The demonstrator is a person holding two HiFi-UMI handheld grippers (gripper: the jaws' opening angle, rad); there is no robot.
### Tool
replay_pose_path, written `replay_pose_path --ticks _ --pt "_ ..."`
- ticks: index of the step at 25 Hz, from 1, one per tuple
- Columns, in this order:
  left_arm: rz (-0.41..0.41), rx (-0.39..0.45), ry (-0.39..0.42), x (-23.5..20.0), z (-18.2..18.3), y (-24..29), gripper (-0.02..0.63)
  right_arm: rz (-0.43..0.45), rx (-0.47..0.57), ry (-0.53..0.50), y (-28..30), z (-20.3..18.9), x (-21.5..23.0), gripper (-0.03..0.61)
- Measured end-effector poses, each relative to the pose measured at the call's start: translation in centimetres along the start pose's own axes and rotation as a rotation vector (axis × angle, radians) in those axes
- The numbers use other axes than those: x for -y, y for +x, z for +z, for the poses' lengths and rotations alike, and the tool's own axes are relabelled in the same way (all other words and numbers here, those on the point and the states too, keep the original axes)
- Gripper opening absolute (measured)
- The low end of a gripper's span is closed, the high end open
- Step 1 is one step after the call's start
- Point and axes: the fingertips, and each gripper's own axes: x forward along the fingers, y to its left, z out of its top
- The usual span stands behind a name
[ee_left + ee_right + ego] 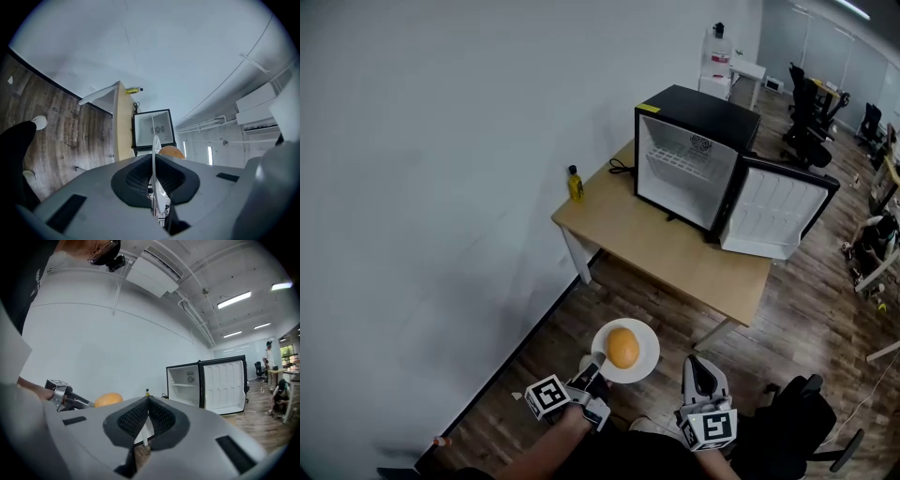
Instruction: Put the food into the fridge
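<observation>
A round orange-coloured food item (622,347) lies on a white plate (644,364) held in the air low in the head view. My left gripper (598,361) is shut on the plate's near-left rim. In the left gripper view the plate (154,145) shows edge-on between the jaws, with the food (171,151) just behind it. My right gripper (697,365) hangs to the plate's right, shut and holding nothing; in its own view the jaws (148,398) meet at the tips. The black mini fridge (692,153) stands on the wooden table (675,258) with its door (776,208) swung wide open.
A small yellow bottle (575,184) stands at the table's left corner by the white wall. A black cord lies beside the fridge. Wooden floor separates me from the table. Office chairs (806,117) and desks fill the room's far right.
</observation>
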Motion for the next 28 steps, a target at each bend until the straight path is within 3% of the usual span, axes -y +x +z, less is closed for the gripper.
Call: replay_pose_path --ticks 4,9,15,21,28 --pt "-0.011 -0.028 -0.004 -0.1 2.5 1.9 0.023 -0.061 -0.013 -0.021 2.7 0.4 0.4 0.060" --pt "0.009 -0.053 -0.011 -0.5 7.2 4.6 0.023 -0.111 -0.017 0.044 8.1 1.0 0.7 0.060" --pt "0.007 -0.159 0.012 -0.5 13.1 10.3 0.023 -0.159 -0.059 0.003 15.4 0.9 0.7 0.060" --pt "-0.023 -0.238 0.041 0.4 18.6 16.5 0.021 -0.227 -0.117 0.054 22.1 -0.6 1.5 0.060" --pt "-0.016 -0.382 0.046 0.6 21.5 21.2 0.022 -0.322 -0.151 0.072 26.9 0.1 2.5 0.060"
